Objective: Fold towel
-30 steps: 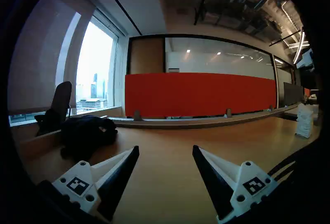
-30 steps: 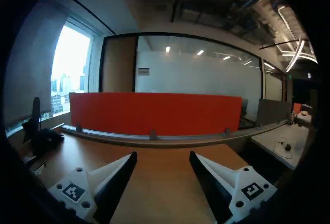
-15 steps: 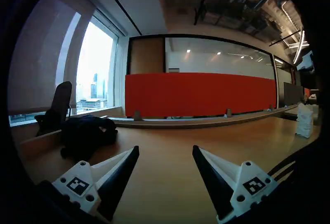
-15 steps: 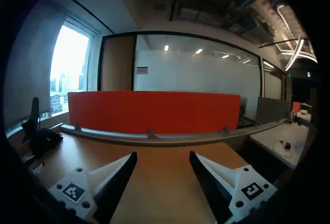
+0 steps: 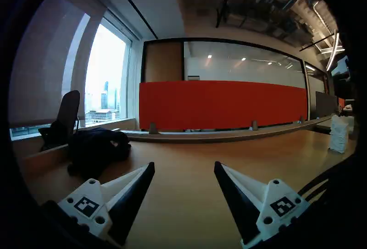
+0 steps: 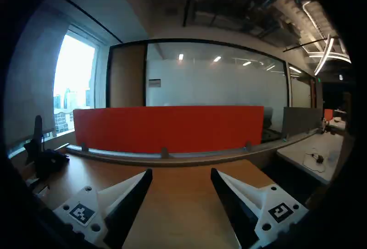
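My left gripper (image 5: 183, 163) is open, its white and black fingers (image 5: 130, 189) spread low over a bare wooden desk (image 5: 183, 194), with nothing between them. My right gripper (image 6: 181, 171) is open in the same way over the wooden desk (image 6: 179, 207). A dark, crumpled bundle (image 5: 94, 150), possibly cloth or a bag, lies on the desk to the left of the left gripper; it appears far left as the dark bundle (image 6: 46, 162) in the right gripper view. A white, upright object (image 5: 339, 134) stands at the far right of the desk.
A red divider panel (image 5: 220, 104) runs along the desk's back edge, with a glass wall behind. A dark office chair (image 5: 62, 120) stands by the window at left. A second, white desk (image 6: 312, 155) with a cable lies to the right, across a gap.
The right gripper view has tilted slightly, so the red divider sits a little lower and more ceiling shows. The left gripper has stayed still. Both remain open.
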Available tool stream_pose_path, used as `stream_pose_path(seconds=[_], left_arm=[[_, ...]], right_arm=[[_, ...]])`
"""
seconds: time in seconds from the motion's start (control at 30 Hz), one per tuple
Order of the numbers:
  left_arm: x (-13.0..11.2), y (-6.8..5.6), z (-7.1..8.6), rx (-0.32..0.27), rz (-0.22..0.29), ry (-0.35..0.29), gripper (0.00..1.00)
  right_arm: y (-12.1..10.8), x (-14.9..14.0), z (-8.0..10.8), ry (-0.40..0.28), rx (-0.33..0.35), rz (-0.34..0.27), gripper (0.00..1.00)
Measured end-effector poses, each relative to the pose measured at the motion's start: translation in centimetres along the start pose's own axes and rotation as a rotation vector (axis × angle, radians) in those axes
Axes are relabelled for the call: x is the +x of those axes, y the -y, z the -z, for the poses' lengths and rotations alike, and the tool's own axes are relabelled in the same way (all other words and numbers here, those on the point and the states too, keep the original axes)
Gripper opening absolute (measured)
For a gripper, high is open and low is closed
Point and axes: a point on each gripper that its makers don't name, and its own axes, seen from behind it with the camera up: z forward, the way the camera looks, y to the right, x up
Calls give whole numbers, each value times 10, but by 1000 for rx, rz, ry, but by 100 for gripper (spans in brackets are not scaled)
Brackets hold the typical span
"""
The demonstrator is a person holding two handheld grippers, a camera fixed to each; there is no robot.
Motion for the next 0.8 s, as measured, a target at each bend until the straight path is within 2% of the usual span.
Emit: stream_pose_path(seconds=[0.27, 0.5, 0.8], left_arm=[[-1, 0, 0, 0, 0, 0, 96], [-1, 0, 0, 0, 0, 0, 96], [-1, 0, 0, 0, 0, 0, 96]], right_arm=[[-19, -3, 0, -29, 0, -24, 98], [-39, -27, -5, -29, -24, -29, 98], [-33, -57, -7, -69, 16, -56, 98]])
